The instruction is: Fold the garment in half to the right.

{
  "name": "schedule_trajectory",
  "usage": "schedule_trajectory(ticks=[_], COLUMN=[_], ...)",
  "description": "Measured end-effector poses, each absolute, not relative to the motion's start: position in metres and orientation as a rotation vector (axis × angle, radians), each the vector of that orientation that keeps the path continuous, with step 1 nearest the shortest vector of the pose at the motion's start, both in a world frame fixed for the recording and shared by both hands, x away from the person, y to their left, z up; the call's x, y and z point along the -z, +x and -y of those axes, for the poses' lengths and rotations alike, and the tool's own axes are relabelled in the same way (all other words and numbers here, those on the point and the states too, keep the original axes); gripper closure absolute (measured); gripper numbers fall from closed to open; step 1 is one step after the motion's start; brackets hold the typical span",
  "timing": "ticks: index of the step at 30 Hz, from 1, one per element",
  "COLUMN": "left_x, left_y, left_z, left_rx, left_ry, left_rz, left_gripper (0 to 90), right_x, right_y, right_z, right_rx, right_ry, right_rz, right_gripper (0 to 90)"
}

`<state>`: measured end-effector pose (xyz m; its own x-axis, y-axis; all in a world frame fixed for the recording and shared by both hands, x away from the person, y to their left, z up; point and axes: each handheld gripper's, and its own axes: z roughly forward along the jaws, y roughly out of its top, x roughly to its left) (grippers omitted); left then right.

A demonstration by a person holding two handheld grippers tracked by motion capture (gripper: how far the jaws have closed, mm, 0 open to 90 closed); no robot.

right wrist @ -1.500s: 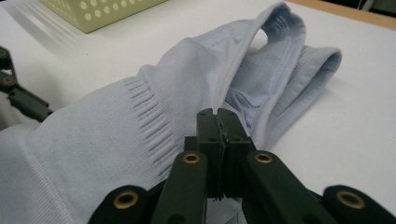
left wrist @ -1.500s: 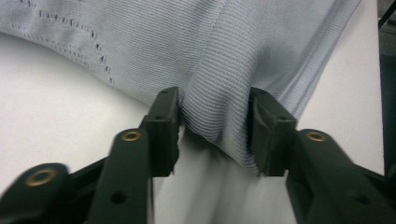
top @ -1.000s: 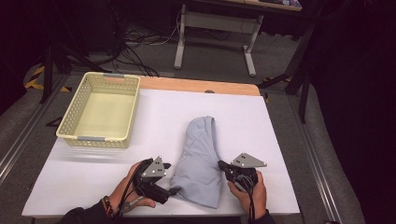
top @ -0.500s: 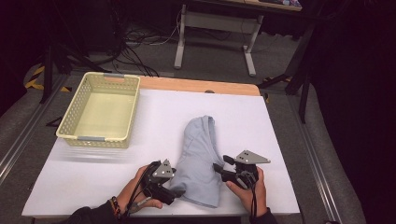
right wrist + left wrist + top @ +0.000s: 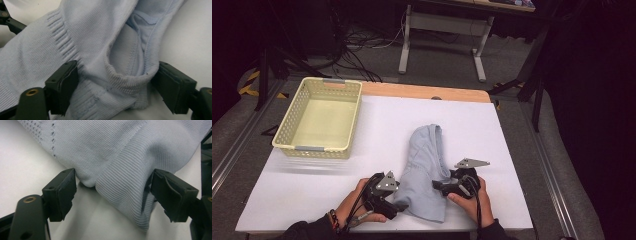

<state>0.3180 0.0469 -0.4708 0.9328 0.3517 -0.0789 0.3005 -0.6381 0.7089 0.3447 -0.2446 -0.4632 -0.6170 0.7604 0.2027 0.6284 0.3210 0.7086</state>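
While the pale blue garment (image 5: 426,170) lies folded on the white desk (image 5: 512,150) right of the basket (image 5: 319,117), your left claw (image 5: 112,192) stands wide around its corner, just closing slightly, and your right claw (image 5: 115,85), just opened, spans its ribbed hem, gripping nothing.

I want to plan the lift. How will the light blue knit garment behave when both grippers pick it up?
The garment is probably floppy: it lies in soft folds on the table, so it should sag between the grippers. It looks light, being thin ribbed knit. The ribbed cuff likely gives the pads good friction, not slipping.
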Motion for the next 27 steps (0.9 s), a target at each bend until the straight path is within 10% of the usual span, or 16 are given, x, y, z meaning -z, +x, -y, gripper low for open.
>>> schedule_trajectory(ticks=[13, 27], left_x=[0.469, 0.468], left_y=[0.315, 0.335], left_z=[-0.051, -0.048], left_rx=[-0.053, -0.215], left_ry=[2.286, 2.264], left_rz=[-0.409, -0.471], left_gripper=[66.8, 70.3], right_x=[0.462, 0.457], right_y=[0.348, 0.384], right_z=[0.242, 0.226], right_rx=[-1.239, -1.192], right_ry=[1.22, 1.058], right_rz=[-2.509, -2.401], right_gripper=[66.4, 72.7])
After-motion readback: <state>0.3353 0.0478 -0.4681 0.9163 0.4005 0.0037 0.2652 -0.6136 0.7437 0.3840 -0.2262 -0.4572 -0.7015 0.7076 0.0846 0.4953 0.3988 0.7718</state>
